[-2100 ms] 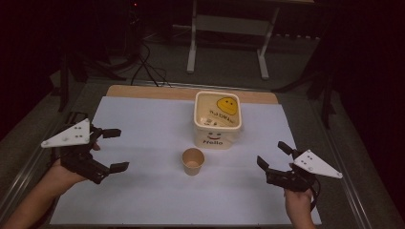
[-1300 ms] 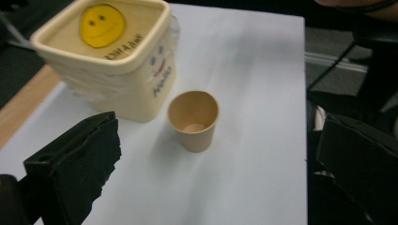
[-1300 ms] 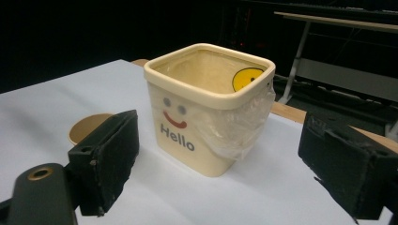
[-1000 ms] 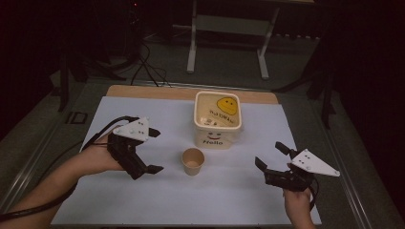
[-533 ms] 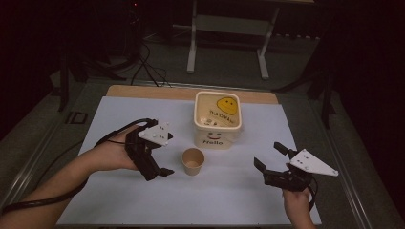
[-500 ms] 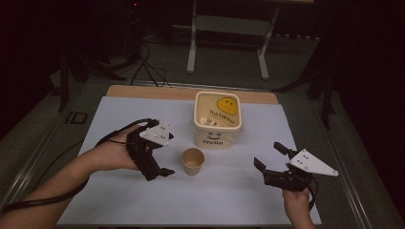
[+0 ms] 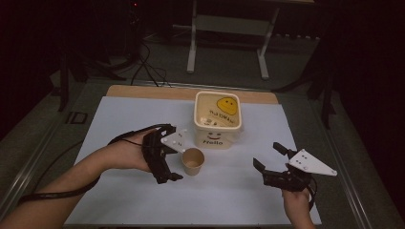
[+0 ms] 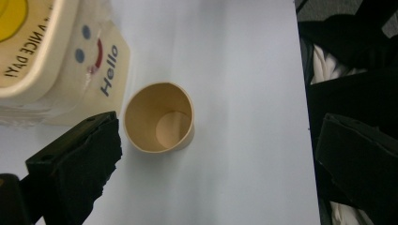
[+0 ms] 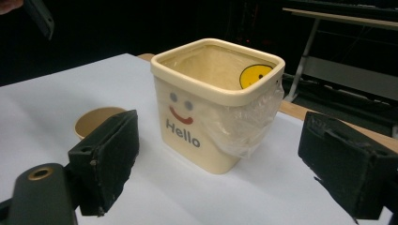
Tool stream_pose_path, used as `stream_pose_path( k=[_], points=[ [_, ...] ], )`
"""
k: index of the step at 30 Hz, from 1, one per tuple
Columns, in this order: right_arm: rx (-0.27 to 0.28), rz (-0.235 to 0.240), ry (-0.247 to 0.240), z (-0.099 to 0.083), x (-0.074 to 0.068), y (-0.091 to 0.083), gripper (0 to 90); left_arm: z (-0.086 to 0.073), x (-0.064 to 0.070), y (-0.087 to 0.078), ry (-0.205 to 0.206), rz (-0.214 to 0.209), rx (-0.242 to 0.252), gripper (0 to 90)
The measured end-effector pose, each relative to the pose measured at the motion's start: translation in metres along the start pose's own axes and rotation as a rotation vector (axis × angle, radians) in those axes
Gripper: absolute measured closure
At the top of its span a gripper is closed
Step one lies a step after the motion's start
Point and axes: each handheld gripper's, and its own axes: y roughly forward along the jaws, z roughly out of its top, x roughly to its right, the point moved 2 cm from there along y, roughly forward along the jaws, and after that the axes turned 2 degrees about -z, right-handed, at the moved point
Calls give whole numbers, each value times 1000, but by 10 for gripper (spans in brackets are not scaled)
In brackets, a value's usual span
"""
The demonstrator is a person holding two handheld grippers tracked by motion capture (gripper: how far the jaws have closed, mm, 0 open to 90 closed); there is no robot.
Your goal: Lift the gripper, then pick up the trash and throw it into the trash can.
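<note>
The cream tub [image 9: 218, 101] has the word "Hello" on its front wall, under a little face with two grey dot eyes and a red smile. In the left gripper view, the same tub [image 8: 56, 61] shows "Hello" again, and the words "A NICE DAY!" stand on the inside wall beside a yellow smiley face. The start of that line is cut off.

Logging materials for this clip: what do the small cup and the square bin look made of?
The cup looks like plain brown paper: matte, thin rolled rim, no print. The bin looks like cream plastic, smooth and slightly glossy, with a printed face and "Hello". A thin clear film liner, probably a plastic bag, folds crinkled over its rim.
</note>
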Motion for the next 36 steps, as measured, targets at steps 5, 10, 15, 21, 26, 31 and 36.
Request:
stream_pose_path(
  k=[5,10,15,21,26,31,36],
  points=[
    [-2,0,-2,0,-1,0,128,4,-5,8,10,-25,-45,23],
    [-5,2,-2,0,0,0,128,8,-8,17,23,-37,-80,24],
    [-11,5,-5,-1,-1,1,128,11,-9,28,48,-64,-105,63],
    [-13,9,-4,-1,-1,1,128,11,-15,39,50,-70,-128,151],
    [-16,11,-8,-1,-1,2,128,9,-18,52,45,-78,-150,260],
    [-18,12,-12,-2,-1,2,128,5,-20,67,39,-47,-173,436],
    [-19,12,-12,-2,-1,2,128,2,-21,80,43,-44,-188,568]
  ],
)
